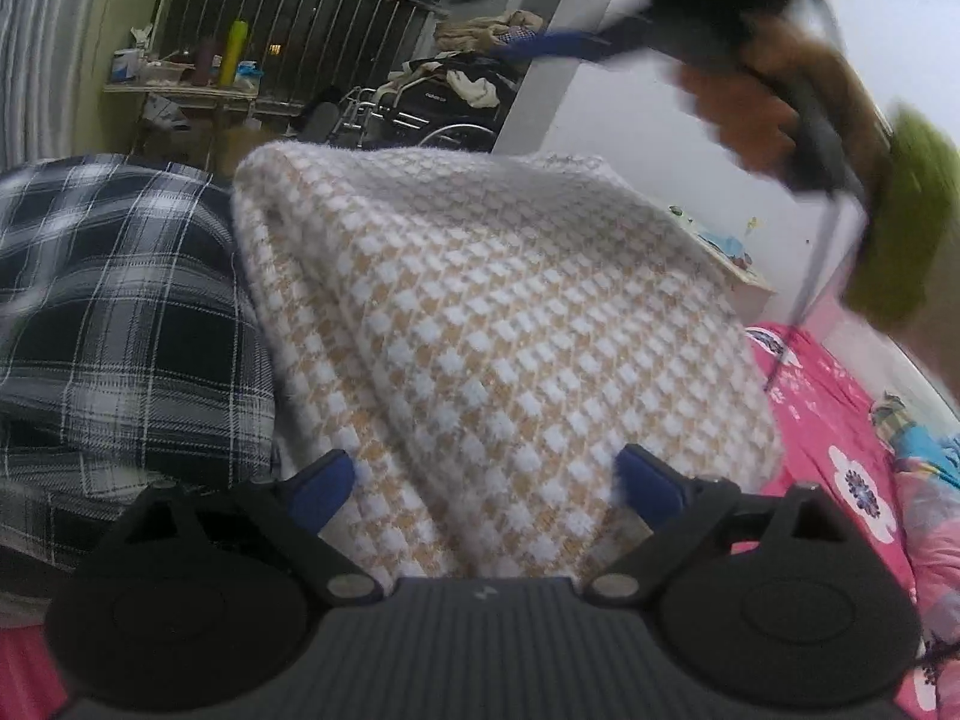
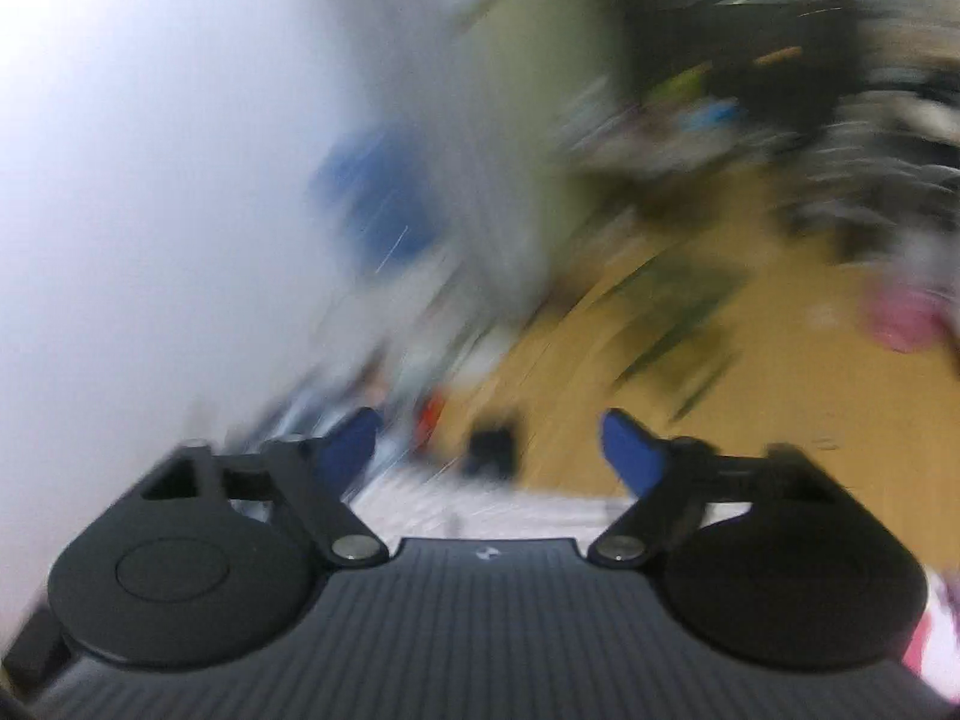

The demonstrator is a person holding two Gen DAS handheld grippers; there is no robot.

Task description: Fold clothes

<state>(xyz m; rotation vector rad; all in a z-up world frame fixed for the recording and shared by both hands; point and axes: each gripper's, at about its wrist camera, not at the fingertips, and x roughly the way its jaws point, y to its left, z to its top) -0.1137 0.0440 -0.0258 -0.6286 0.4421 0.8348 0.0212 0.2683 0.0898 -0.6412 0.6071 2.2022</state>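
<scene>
A tan-and-white houndstooth cloth (image 1: 480, 312) lies in a thick heap on the bed and fills the middle of the left wrist view. My left gripper (image 1: 489, 474) is over its near end, jaws wide apart. The cloth spreads past both blue fingertips (image 1: 327, 486), and I see no pinch in it. To its left lies a black-and-white plaid garment (image 1: 120, 312). My right gripper (image 2: 486, 444) is open with nothing between its fingers. Its view is smeared by motion. In the left wrist view a blurred hand (image 1: 750, 120) in a green sleeve holds that tool at the upper right.
The pink flowered bedsheet (image 1: 840, 420) shows at the right. Behind the bed are a wheelchair (image 1: 420, 114) piled with clothes, a cluttered table (image 1: 186, 84) and a railing. The right wrist view shows only a pale wall (image 2: 150, 180) and a yellowish floor (image 2: 750, 390).
</scene>
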